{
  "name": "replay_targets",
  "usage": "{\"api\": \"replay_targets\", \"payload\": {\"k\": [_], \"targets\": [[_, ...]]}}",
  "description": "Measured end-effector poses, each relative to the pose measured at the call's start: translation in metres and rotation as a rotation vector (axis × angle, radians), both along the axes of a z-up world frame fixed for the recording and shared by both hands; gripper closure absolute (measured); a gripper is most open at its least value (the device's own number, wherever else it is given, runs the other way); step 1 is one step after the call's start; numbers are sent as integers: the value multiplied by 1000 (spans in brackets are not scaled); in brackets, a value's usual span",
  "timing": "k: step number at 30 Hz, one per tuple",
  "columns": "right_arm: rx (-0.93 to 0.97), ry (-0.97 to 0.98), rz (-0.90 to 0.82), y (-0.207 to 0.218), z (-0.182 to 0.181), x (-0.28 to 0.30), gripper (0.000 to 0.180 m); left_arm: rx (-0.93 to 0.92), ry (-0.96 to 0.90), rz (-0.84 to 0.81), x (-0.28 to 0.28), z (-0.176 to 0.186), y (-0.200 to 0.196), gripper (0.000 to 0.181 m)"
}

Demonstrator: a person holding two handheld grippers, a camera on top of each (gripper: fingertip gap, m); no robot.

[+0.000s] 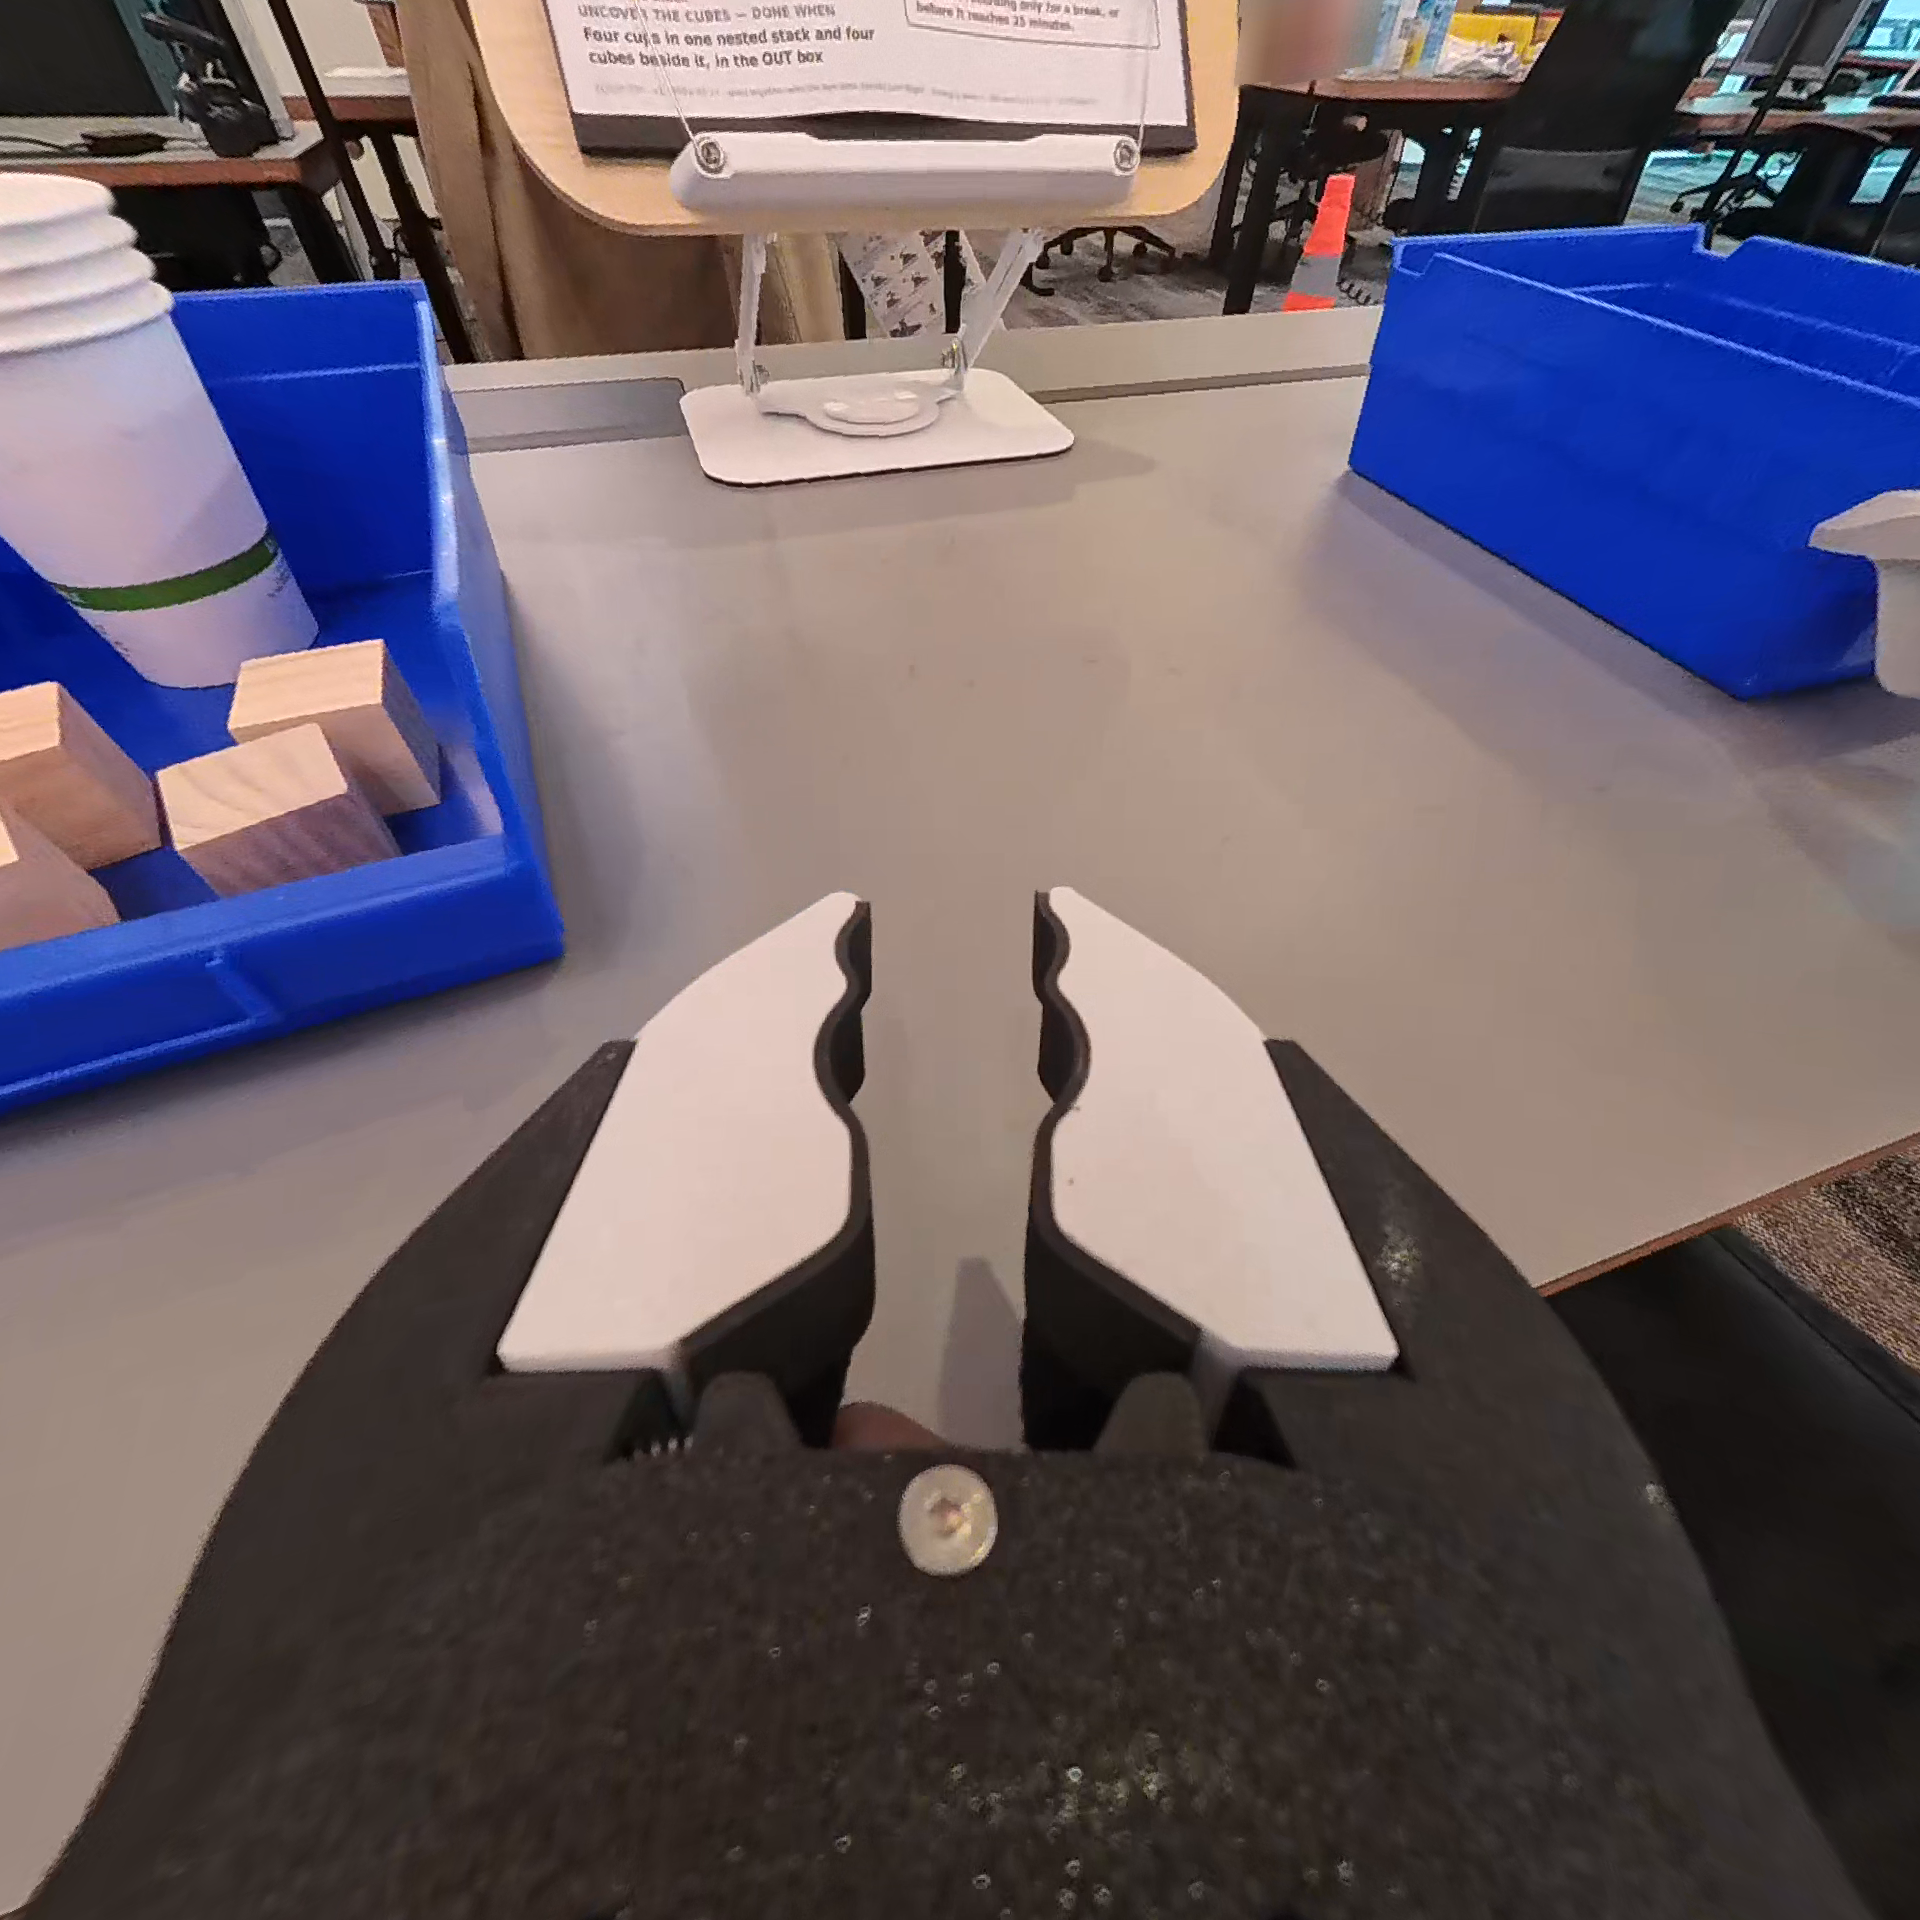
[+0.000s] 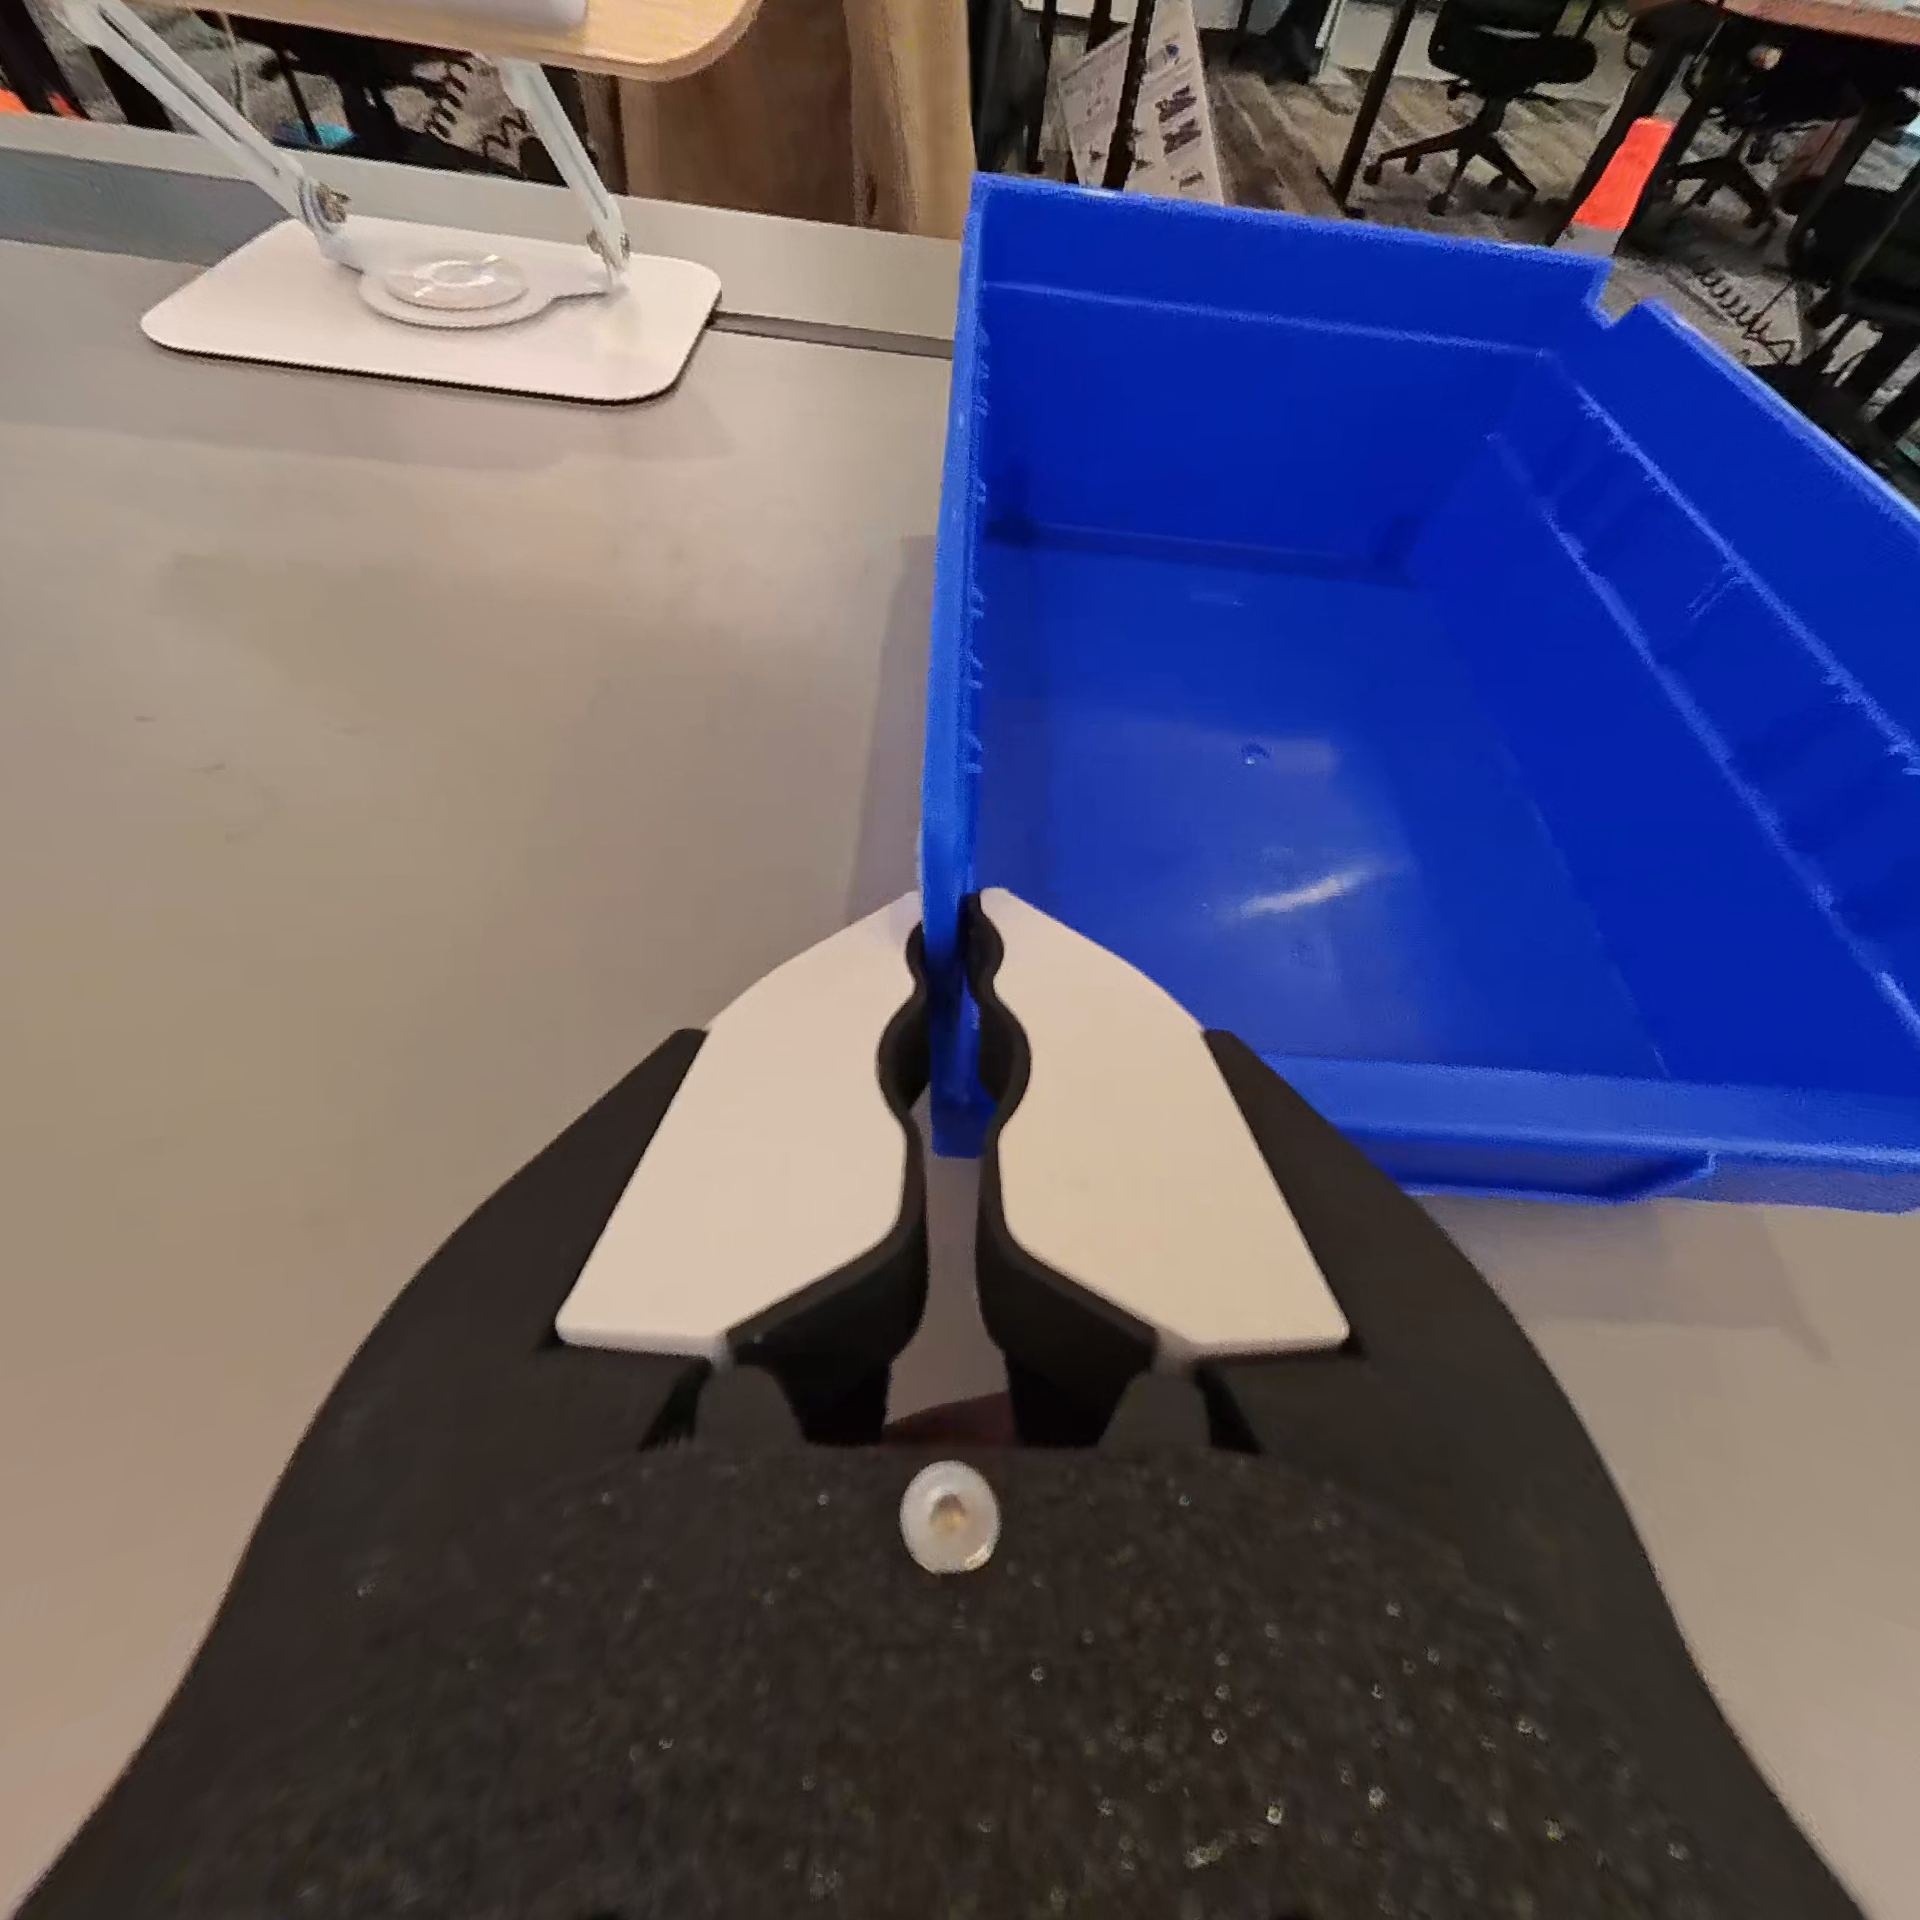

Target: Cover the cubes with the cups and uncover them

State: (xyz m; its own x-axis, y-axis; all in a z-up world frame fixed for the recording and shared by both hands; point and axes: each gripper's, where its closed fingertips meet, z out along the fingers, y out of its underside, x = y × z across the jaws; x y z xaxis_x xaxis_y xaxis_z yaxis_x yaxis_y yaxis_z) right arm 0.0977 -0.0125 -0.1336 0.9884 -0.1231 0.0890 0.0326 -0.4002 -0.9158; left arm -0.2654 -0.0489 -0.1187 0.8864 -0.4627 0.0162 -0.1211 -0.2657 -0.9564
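Note:
In the left wrist view a nested stack of white paper cups (image 1: 114,457) with a green band stands in a blue bin (image 1: 343,935) at the left. Several pale wooden cubes (image 1: 260,800) lie in front of it in the same bin. My left gripper (image 1: 951,914) is open and empty over the grey table, right of that bin. In the right wrist view my right gripper (image 2: 948,914) is shut on the left wall of an empty blue bin (image 2: 1351,727), near its front corner. That bin (image 1: 1621,457) also shows at the right of the left wrist view.
A white stand (image 1: 878,421) holding an instruction sheet sits at the table's far middle; it also shows in the right wrist view (image 2: 436,312). The table's front right edge (image 1: 1714,1216) is near. Part of the other gripper (image 1: 1881,582) shows by the right bin.

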Motion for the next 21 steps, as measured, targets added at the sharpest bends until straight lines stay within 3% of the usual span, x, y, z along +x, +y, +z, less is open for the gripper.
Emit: {"api": "replay_targets", "payload": {"k": [3,6,8,14,21], "targets": [[-1,23,11,3,0,-3,173,8,16,15,-6,0,3,151],[24,-10,-12,-3,10,-4,151,14,32,61,-18,-1,7,150],[94,-55,-13,-17,27,-9,147,11,31,101,-28,-1,11,147],[240,56,393,-63,34,-127,141,-11,-67,120,-46,8,10,133],[182,76,413,-66,18,-144,136,-51,-40,132,-53,-4,4,131]]}}
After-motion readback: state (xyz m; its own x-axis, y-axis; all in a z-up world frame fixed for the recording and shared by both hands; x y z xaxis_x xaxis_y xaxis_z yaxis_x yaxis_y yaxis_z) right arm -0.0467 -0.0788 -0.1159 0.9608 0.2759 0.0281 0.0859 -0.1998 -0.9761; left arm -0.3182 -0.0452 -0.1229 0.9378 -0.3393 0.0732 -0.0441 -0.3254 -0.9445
